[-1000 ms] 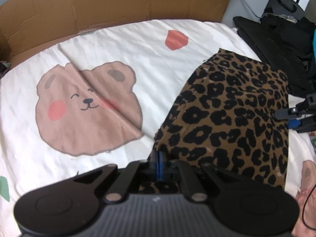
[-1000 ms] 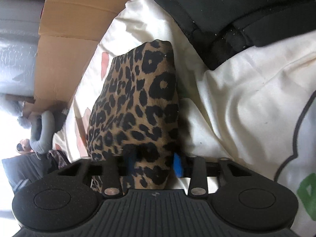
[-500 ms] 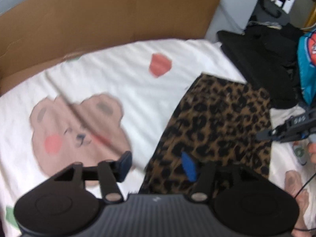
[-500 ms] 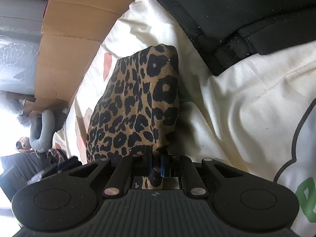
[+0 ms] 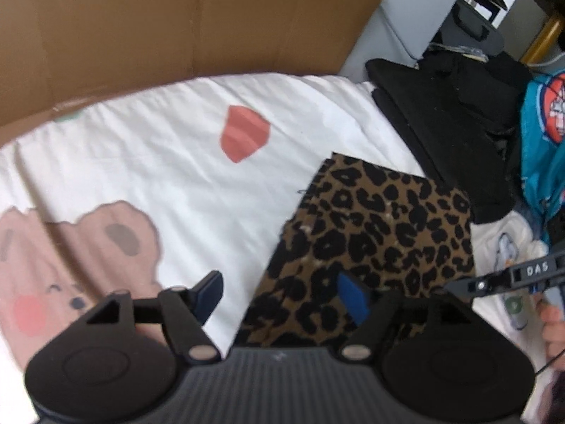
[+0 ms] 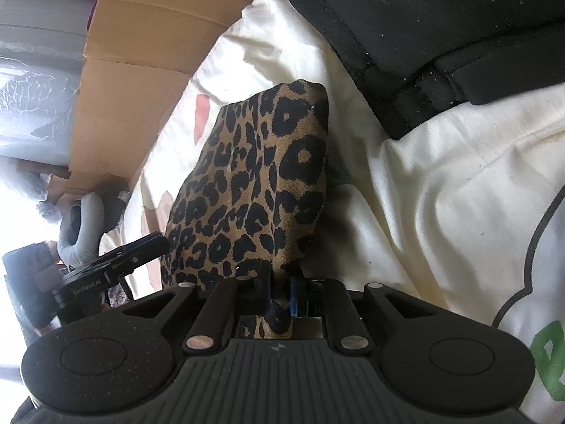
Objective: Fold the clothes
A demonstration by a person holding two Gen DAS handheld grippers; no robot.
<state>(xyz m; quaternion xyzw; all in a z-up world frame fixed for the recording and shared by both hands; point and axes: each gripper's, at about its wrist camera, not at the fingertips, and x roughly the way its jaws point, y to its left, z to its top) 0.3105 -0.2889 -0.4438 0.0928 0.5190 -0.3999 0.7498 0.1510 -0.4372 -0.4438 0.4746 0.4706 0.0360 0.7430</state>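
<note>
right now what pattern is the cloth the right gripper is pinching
Leopard print, black spots on tan-brown; clearest in the right wrist view.

The leopard-print garment is soft, matt woven cloth lying on a smooth white cotton-looking sheet with faint creases. Behind the sheet stands plain brown cardboard, dull and papery. Beside the garment, the black clothes look matt and lint-flecked.

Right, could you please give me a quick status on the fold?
Left tongs opening, nothing gripped. Right tongs pinching leopard-print garment edge, jaws easing slightly. Black clothes beside it, not blocking.
</note>
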